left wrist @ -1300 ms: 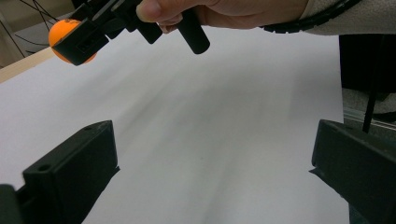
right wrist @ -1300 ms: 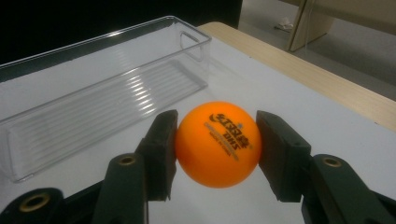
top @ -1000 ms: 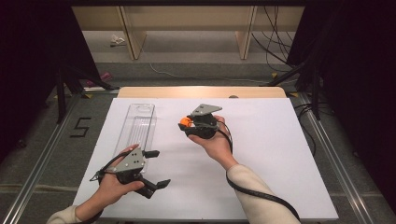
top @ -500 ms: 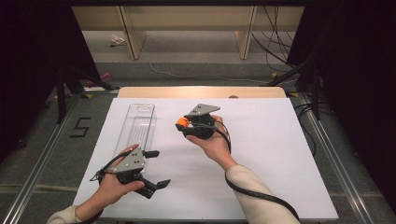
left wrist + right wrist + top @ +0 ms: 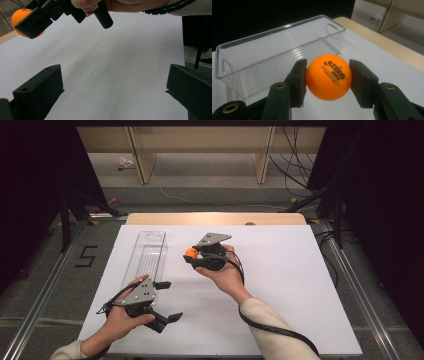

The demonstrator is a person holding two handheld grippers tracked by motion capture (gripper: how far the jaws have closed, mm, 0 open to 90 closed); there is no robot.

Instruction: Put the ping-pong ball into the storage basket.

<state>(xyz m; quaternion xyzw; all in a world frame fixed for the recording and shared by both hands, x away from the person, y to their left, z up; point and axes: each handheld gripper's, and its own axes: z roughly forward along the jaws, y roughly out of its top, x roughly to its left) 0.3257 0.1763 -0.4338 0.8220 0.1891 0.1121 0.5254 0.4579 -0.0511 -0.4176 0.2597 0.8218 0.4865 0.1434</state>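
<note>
Right gripper (image 5: 328,75) is clamping an orange ball (image 5: 328,77) between both pads, above the white table (image 5: 280,285). Ball is showing black printed lettering, too small to read reliably. Clear plastic bin (image 5: 274,50) is sitting just beyond. Left gripper (image 5: 167,301) is resting with jaws apart.

orange ball (image 5: 328,77), clear bin (image 5: 274,47), white table (image 5: 280,285)

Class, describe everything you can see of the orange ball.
The orange ball is a small, smooth, matt sphere that looks like plastic, with dark printed lettering across its upper face. It is whole and undented. The right gripper holds it, its two black jaws pressing on opposite sides, so the ball hangs above the white table without touching it. Behind it lies a clear plastic bin, apart from it.
</note>
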